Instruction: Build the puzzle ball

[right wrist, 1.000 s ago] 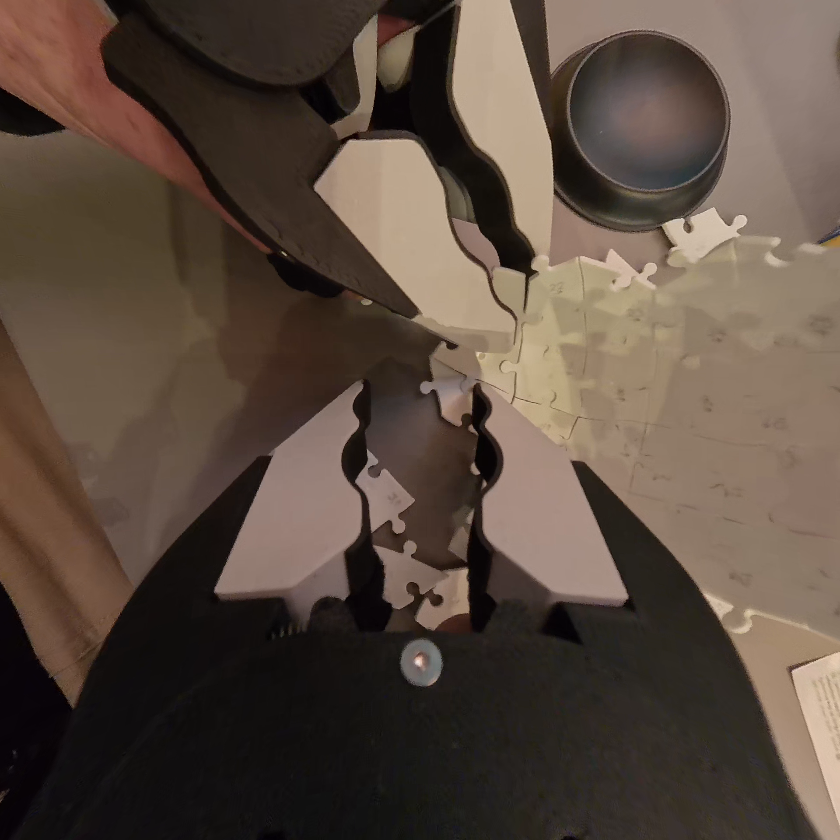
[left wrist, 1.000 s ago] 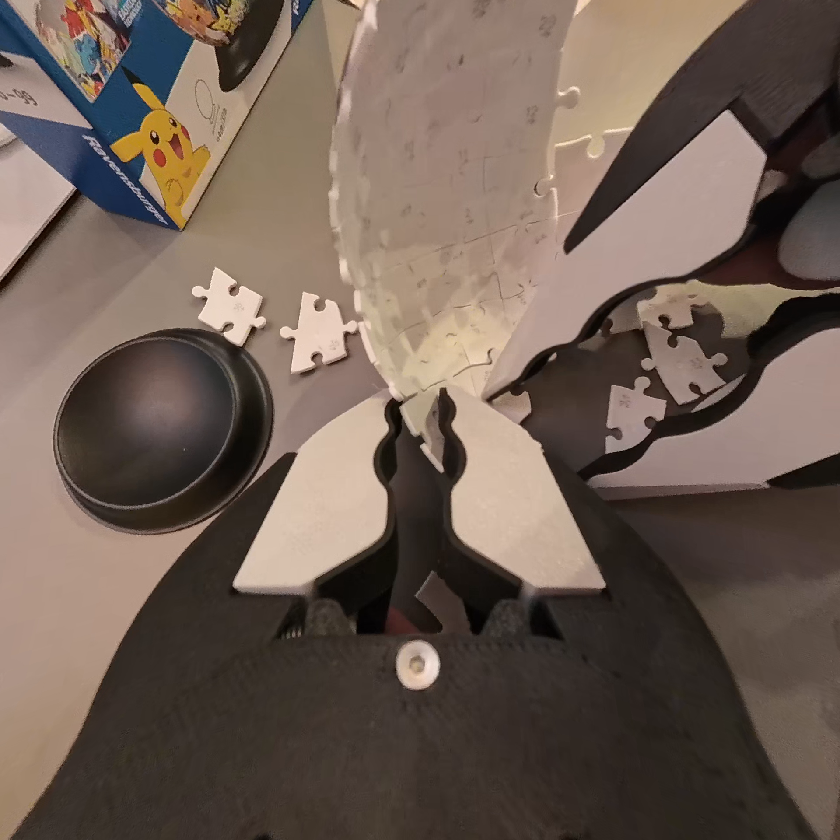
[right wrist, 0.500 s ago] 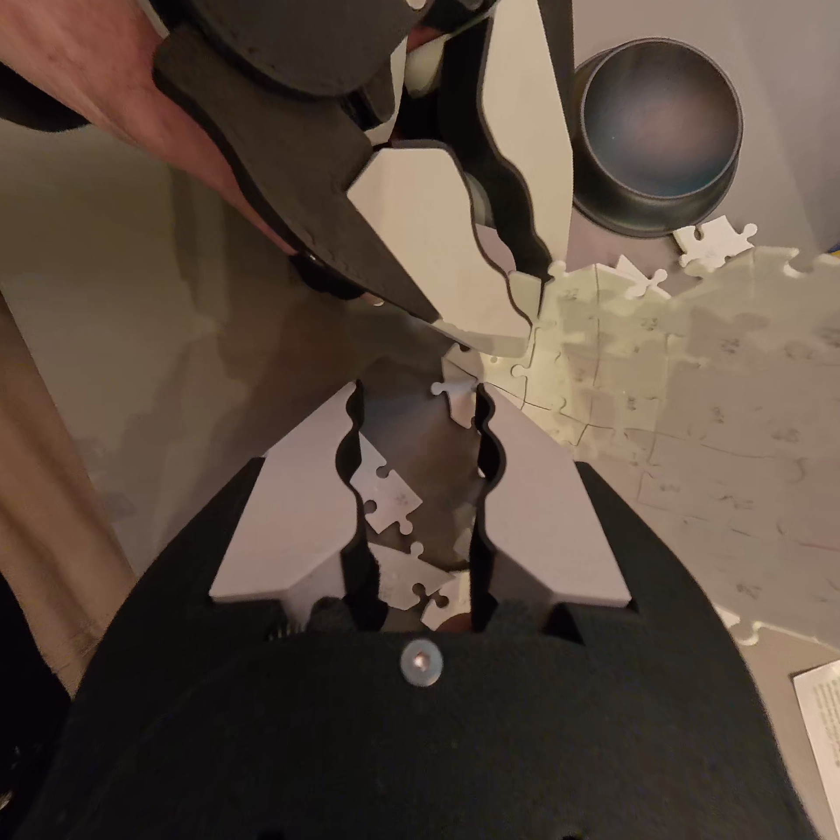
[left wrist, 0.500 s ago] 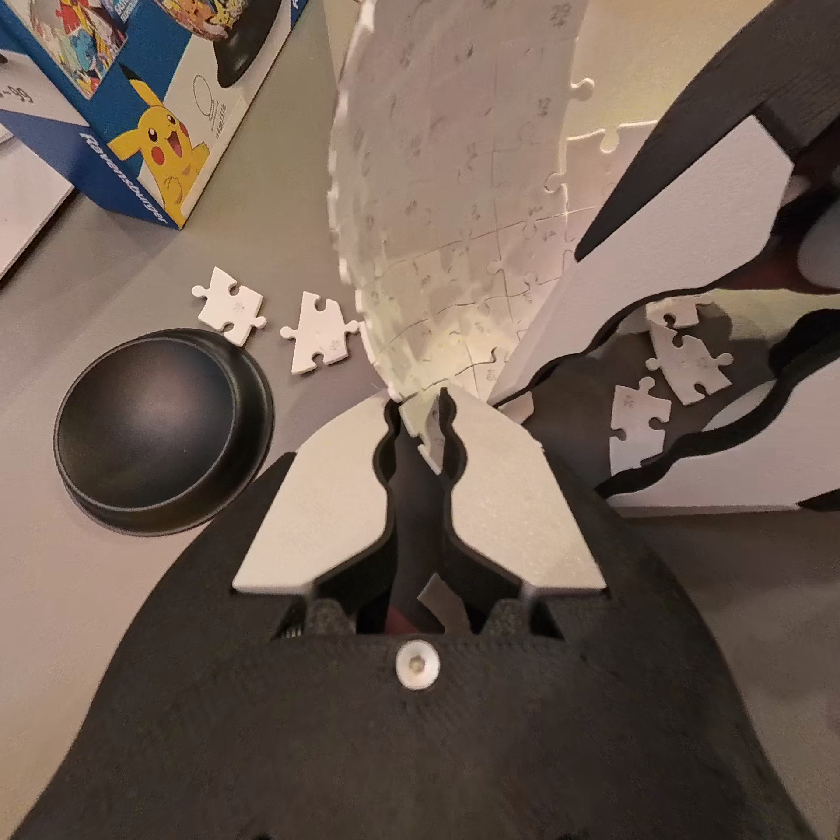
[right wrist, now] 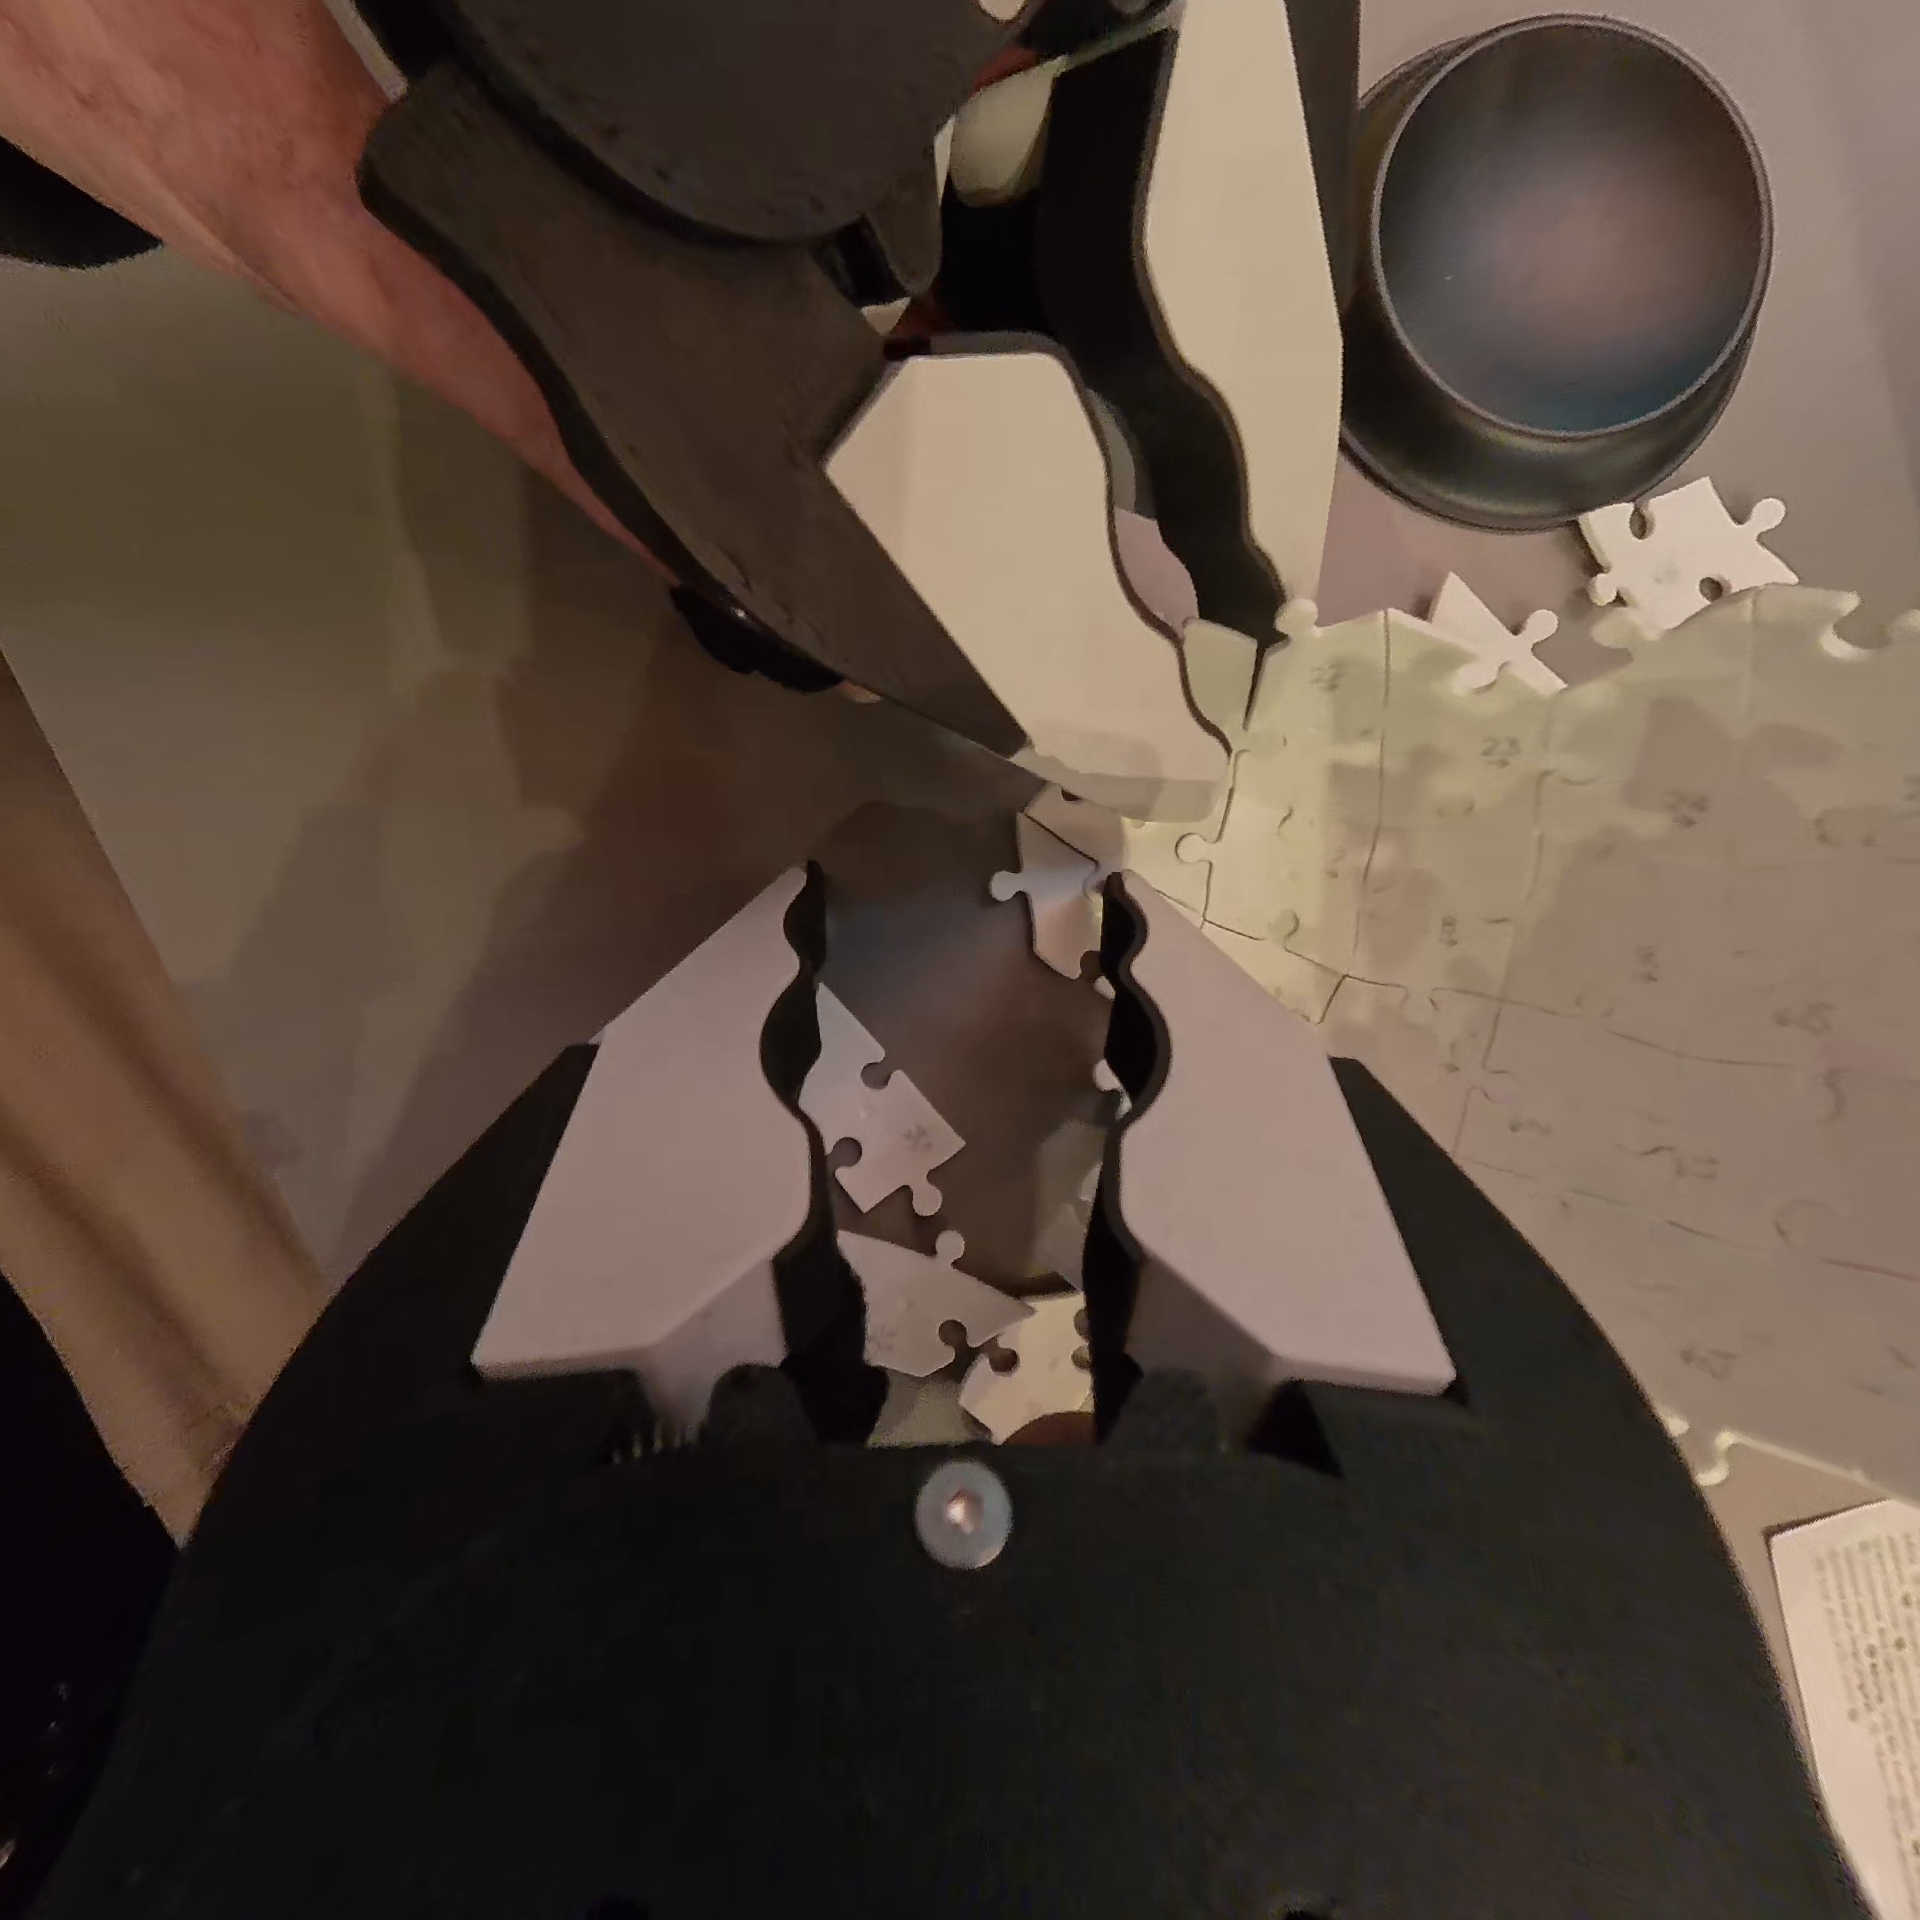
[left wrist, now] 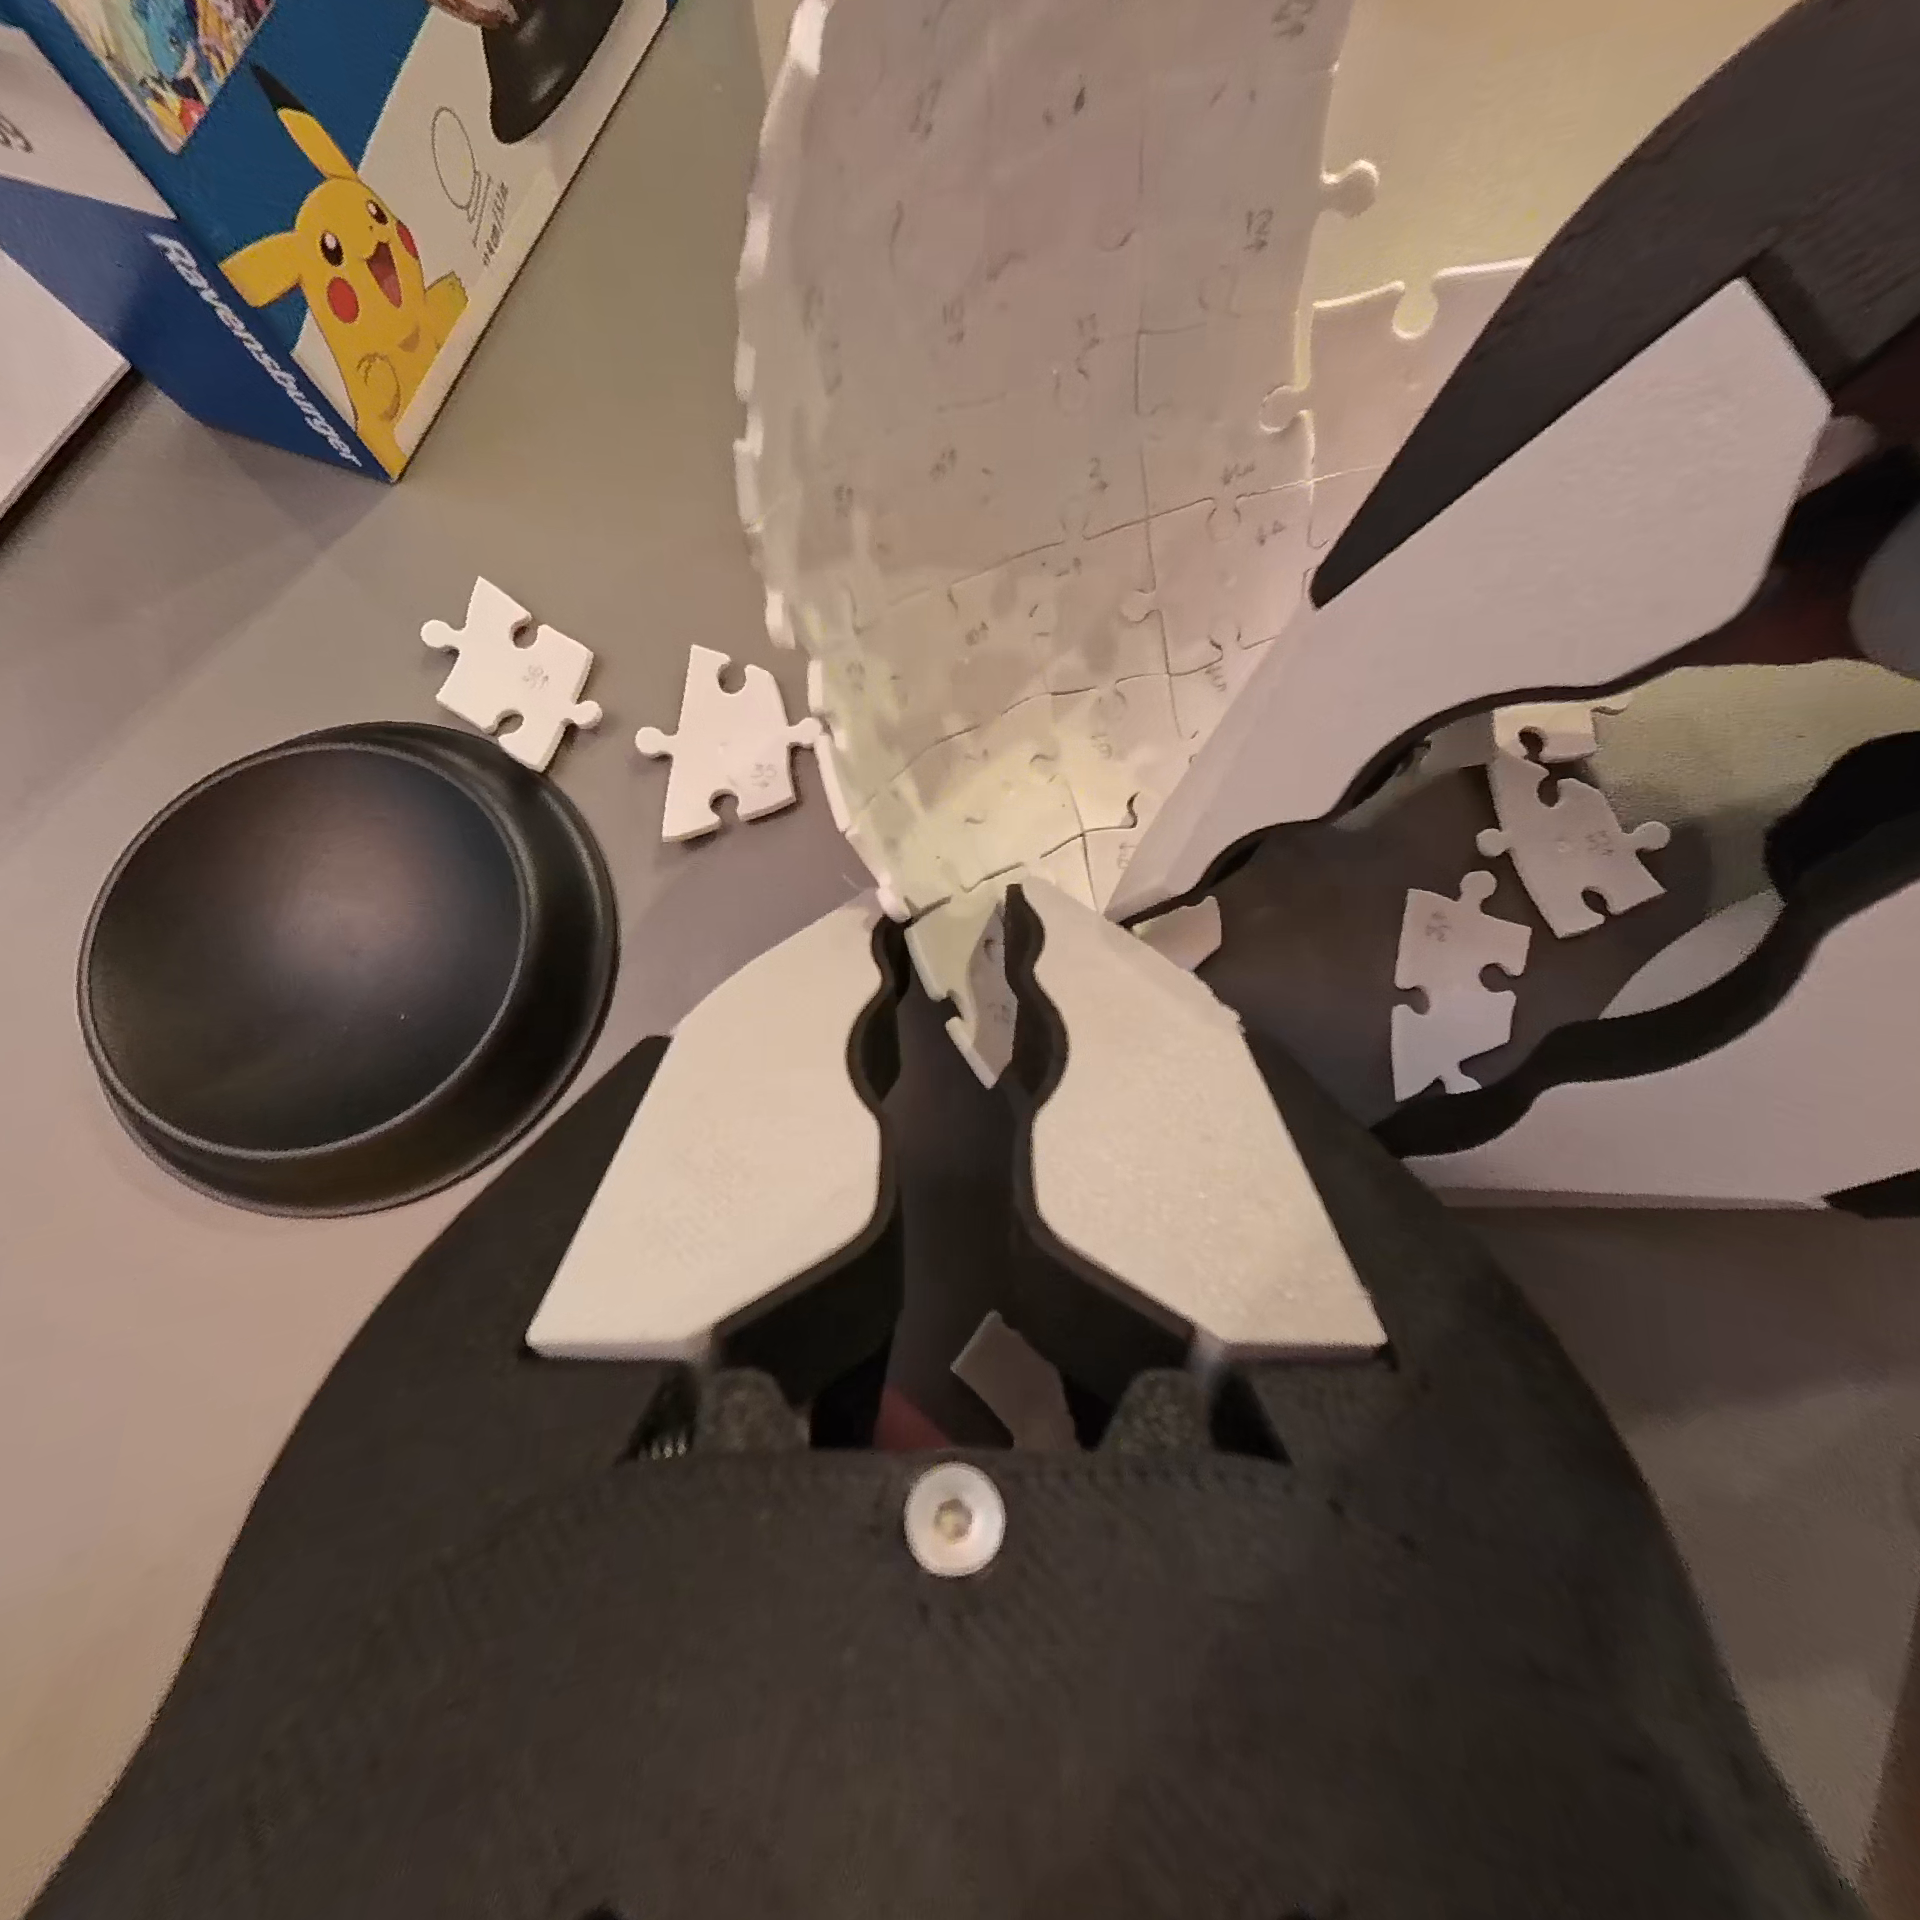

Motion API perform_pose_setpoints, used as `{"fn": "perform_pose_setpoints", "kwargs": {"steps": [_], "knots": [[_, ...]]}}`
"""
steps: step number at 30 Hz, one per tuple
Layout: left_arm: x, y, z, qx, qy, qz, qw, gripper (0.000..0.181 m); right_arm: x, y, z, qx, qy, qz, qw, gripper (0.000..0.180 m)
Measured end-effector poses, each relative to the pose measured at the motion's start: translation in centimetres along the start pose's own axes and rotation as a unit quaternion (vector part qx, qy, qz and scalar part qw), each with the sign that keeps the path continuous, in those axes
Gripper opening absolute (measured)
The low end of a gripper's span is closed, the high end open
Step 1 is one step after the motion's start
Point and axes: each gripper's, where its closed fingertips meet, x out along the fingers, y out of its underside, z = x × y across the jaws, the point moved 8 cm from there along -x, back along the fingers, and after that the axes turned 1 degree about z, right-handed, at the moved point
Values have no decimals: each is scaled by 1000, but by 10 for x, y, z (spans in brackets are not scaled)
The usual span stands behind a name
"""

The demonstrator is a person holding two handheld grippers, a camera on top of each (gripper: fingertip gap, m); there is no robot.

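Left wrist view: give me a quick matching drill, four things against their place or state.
1. puzzle shell
2. black stand
3. puzzle box
4. right claw

a. open over loose pieces
b. far left corner
c. gripped at its lower edge by the left claw
d. alone on the table, left

Pairs: 1-c, 2-d, 3-b, 4-a

Lettered blue box (left wrist: 239, 343); numbered puzzle shell (left wrist: 1039, 416)

Parted right claw (right wrist: 956, 894) over loose pieces (right wrist: 883, 1127)
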Motion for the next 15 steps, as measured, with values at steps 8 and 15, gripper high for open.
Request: {"fn": "perform_pose_setpoints", "kwargs": {"steps": [8,15], "knots": [[-6,3,-1,-14,28,28,999,25,0,0,1,2,-6,4,1000,56],[-6,3,-1,-12,24,40,999,31,1,0,1,-8,-11,1,1000,58]]}}
